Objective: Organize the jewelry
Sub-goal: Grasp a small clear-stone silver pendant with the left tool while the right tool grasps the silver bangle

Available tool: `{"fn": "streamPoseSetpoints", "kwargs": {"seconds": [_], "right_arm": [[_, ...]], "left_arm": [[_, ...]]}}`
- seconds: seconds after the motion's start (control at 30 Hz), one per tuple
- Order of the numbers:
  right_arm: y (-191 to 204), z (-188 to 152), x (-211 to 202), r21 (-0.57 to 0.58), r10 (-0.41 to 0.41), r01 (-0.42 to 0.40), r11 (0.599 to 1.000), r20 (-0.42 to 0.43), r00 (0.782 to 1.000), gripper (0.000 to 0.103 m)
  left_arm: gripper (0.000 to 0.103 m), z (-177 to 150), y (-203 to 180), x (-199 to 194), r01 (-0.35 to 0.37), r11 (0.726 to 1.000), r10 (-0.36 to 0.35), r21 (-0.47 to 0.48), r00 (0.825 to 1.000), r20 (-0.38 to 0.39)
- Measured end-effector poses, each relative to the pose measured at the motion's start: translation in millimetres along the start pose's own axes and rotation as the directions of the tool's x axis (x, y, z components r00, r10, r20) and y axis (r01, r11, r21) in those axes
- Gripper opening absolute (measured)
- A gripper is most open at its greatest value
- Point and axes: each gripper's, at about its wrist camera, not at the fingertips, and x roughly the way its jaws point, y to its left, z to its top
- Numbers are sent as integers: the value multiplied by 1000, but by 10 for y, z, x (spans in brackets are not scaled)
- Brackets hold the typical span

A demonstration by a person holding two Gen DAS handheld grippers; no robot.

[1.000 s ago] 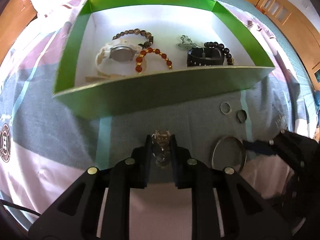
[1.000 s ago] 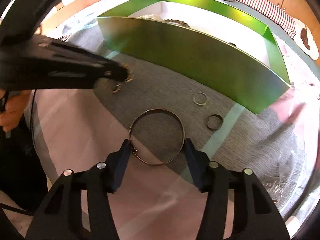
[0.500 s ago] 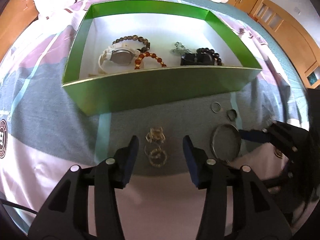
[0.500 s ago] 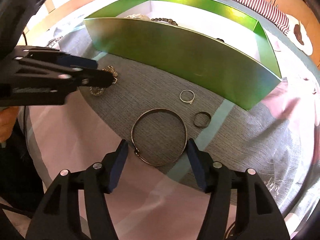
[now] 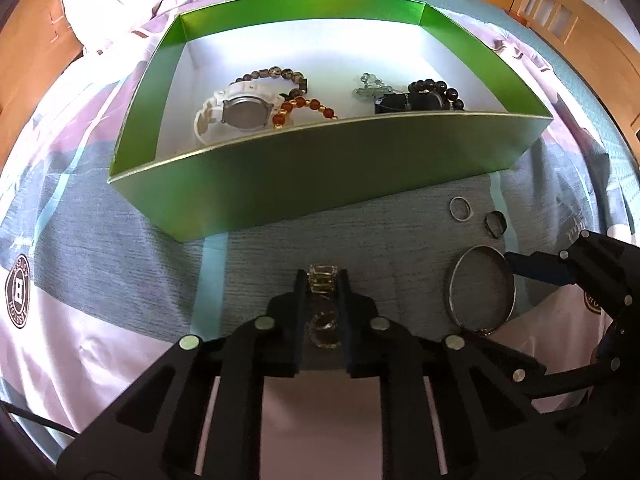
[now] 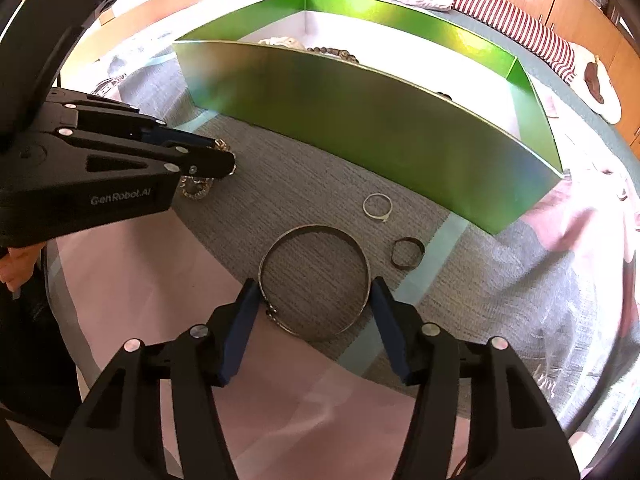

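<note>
1. The left gripper (image 5: 323,280) is closing on a gold chain piece (image 5: 322,278) that lies on the bedspread (image 5: 120,248) in front of the green box (image 5: 320,172); its jaws are narrow, with the links between the pads.
2. The chain looks light, loose and limp, so it will likely droop and swing when lifted. A pinch on a bunched part should hold better than one on a single link.
3. The right gripper (image 6: 314,292) stands about half open around the bangle (image 6: 314,280), which lies flat between its fingers; whether the pads touch it I cannot tell.
4. The bangle looks thin, stiff and smooth, so likely slippery: squeezing across its rim seems the surest hold.
5. Two rings, a pale ring (image 6: 377,204) and a dark ring (image 6: 407,253), lie just beyond the bangle.
6. A watch (image 5: 236,110) and bead bracelets (image 5: 304,106) are already in the box.
</note>
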Motion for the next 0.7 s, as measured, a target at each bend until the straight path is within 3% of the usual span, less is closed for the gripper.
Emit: {"fn": "streamPoseSetpoints", "kwargs": {"seconds": [0.43, 0.7], "right_arm": [[-178, 63, -202, 75, -8, 1, 997, 88, 996, 57], [-344, 119, -368, 125, -15, -3, 992, 142, 990, 50]], "left_arm": [[14, 58, 95, -319, -43, 999, 45, -25, 993, 110], [14, 83, 254, -474, 11, 998, -4, -55, 991, 130]]}}
